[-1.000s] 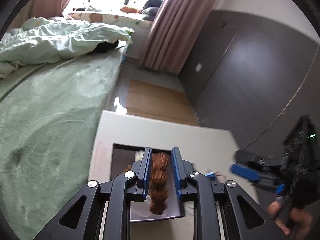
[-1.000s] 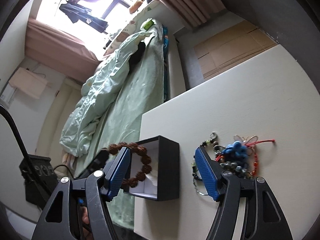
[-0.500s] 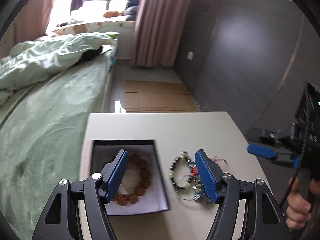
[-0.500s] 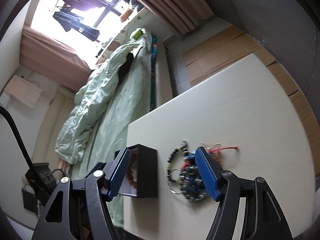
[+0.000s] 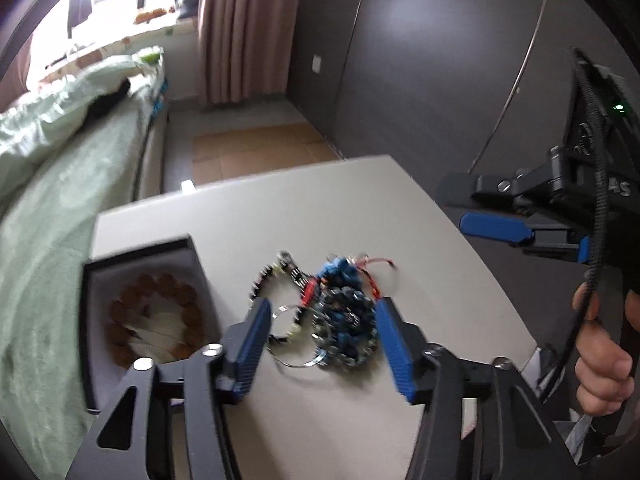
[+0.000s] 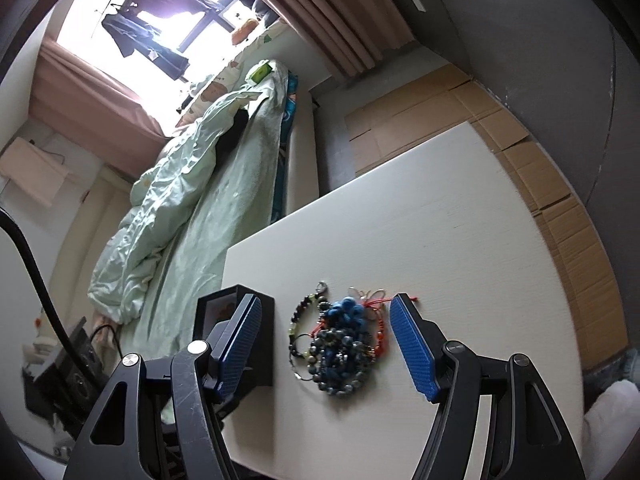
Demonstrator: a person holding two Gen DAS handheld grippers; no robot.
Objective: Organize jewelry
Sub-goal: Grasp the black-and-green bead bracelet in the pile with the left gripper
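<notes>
Nearest to us, our left claw (image 5: 320,344) points down at the worktop (image 5: 352,208), its blue pads (image 5: 250,344) apart but closing in, with the tangled pile of bracelets (image 5: 336,312) lying between them; the pads do not press on it, as far as the blur lets us tell. Our right claw (image 6: 332,344) stands wide apart and steady, framing the same pile (image 6: 340,340) from its own side without touching it. The pile holds dark blue beads, a red cord and a dark beaded strand with a clasp, all lying loose on the pale surface.

Just beside the pile, toward the bed, sits the black box (image 5: 96,280) with its white lining, close to the worktop's edge. Inside it the brown wooden bead bracelet (image 5: 160,320) lies flat in a ring. In the left view our right hand (image 5: 604,352) grips its handle off to the side.

Farther off, the green bed (image 6: 192,216) runs alongside the worktop, flattened cardboard (image 6: 440,120) covers the floor, and pink curtains (image 5: 236,32) hang by the bright window (image 6: 152,12).
</notes>
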